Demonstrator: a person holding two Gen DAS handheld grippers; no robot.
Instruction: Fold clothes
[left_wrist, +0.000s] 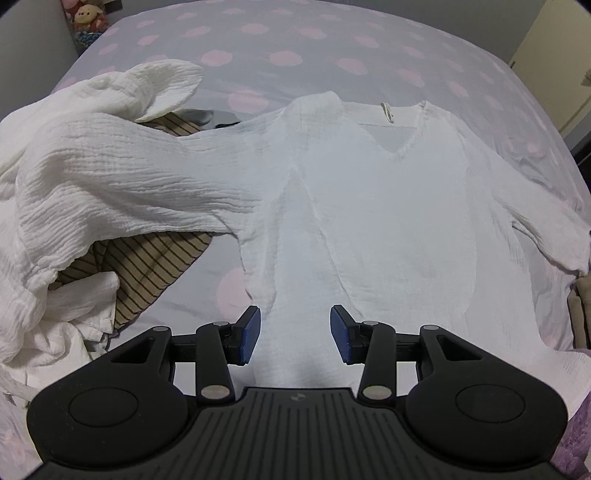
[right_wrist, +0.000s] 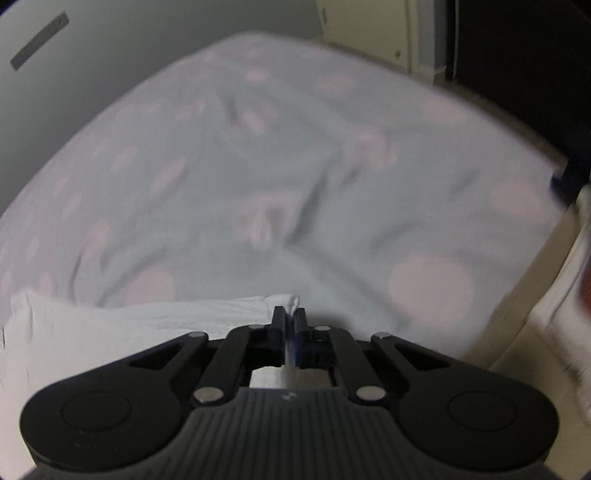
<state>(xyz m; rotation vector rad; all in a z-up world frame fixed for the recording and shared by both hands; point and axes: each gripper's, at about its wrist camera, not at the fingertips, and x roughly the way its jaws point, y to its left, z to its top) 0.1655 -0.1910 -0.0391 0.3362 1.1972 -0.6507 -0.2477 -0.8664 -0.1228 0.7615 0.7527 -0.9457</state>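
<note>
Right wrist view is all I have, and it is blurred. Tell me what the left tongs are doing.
Observer: The left tongs are open and hold nothing; they hover over the lower part of the white blouse.
Operator: Report how the blouse lies.
Observer: It is spread front up on the spotted bedsheet, V-neck away from the camera.
Operator: Say where its sleeves are.
Observer: One sleeve runs left and drapes over a striped garment; the other runs toward the right edge of the view.
Operator: Confirm my tongs' grip.
Observer: The right tongs are shut on a white fabric edge; your own view shows that.
</note>
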